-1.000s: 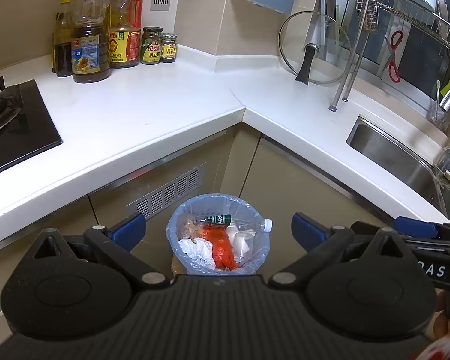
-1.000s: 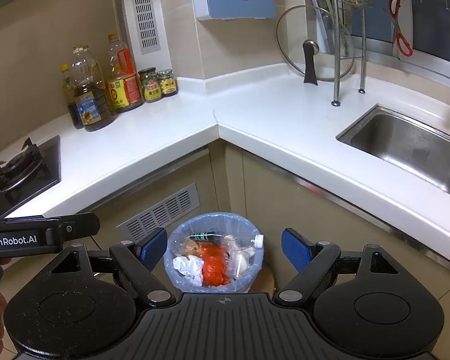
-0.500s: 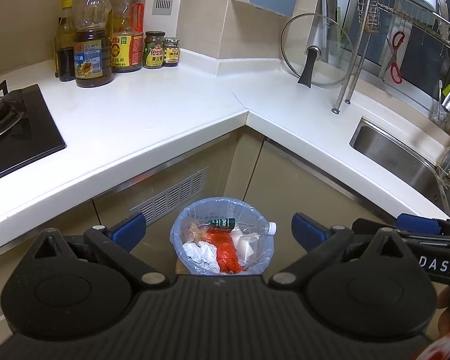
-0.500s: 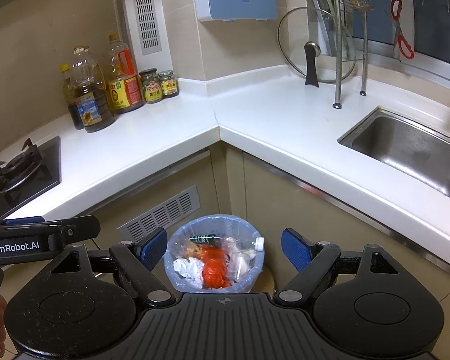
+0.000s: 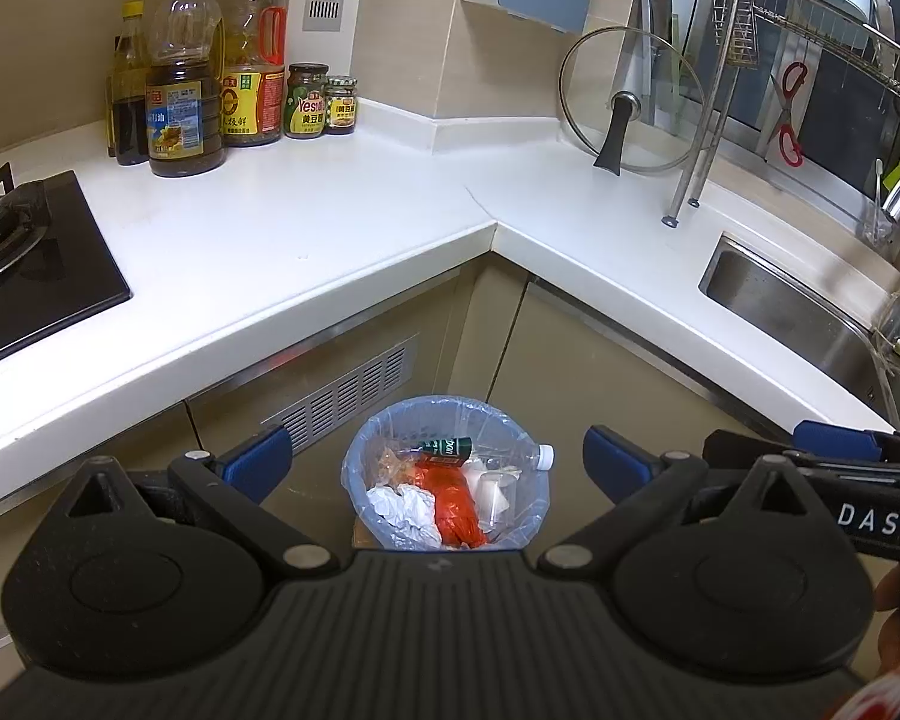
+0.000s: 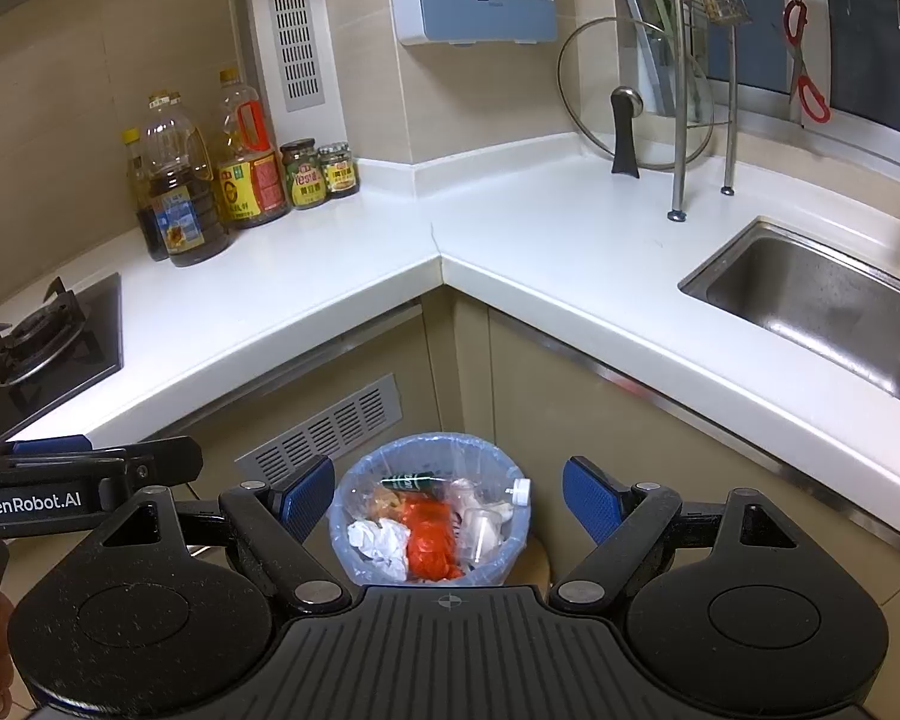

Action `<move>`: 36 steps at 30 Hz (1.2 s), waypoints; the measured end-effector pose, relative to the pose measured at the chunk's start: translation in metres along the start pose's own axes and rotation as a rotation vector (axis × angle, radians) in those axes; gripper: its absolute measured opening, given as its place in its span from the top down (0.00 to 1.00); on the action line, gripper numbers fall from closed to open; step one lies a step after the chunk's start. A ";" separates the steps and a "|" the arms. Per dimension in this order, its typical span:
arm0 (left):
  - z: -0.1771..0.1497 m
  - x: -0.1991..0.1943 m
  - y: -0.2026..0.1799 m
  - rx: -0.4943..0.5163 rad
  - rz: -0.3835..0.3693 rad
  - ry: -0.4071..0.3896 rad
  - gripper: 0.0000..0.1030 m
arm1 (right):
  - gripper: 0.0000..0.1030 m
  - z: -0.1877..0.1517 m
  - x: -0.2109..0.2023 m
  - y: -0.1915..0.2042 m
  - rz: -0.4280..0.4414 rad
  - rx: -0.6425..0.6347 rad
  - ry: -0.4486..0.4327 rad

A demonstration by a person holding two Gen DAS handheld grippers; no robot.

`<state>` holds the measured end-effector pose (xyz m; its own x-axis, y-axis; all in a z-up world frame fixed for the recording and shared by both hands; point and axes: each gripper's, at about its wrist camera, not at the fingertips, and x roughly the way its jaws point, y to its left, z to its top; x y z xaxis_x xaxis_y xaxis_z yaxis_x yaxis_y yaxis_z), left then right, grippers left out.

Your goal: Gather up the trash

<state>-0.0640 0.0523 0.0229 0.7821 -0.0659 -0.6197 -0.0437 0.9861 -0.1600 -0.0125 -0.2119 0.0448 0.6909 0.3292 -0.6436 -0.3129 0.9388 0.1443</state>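
A small bin lined with a blue bag (image 5: 447, 411) (image 6: 432, 444) stands on the floor in the corner under the white counter. It holds crumpled white paper (image 5: 405, 507) (image 6: 381, 540), an orange wrapper (image 5: 456, 501) (image 6: 429, 540), a clear plastic bottle with a white cap (image 5: 525, 456) (image 6: 510, 492), a clear cup (image 6: 480, 531) and a green-labelled bottle (image 5: 447, 449) (image 6: 411, 483). My left gripper (image 5: 437, 459) hangs above the bin, open, nothing between its blue pads. My right gripper (image 6: 448, 495) is open beside it, also holding nothing.
The white L-shaped counter (image 5: 306, 228) carries oil bottles (image 5: 180, 90) and jars (image 5: 306, 101) at the back left. A gas hob (image 5: 24, 264) is at the left, a steel sink (image 6: 822, 306) at the right. A glass lid (image 5: 630, 102) leans by the dish rack (image 5: 810, 6).
The counter and bin have drifted slightly lower and rightward in both views; both grippers stay open over the bin.
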 end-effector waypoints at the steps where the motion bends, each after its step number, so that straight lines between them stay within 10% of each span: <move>1: 0.000 0.000 0.000 0.000 -0.001 -0.001 0.01 | 0.19 0.000 0.000 0.000 0.000 0.001 0.000; 36: 0.000 0.000 -0.004 0.001 -0.001 -0.006 0.01 | 0.19 0.004 0.002 -0.003 0.004 -0.003 0.002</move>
<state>-0.0639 0.0486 0.0241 0.7860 -0.0658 -0.6148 -0.0426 0.9862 -0.1600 -0.0076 -0.2133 0.0466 0.6883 0.3328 -0.6445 -0.3174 0.9372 0.1449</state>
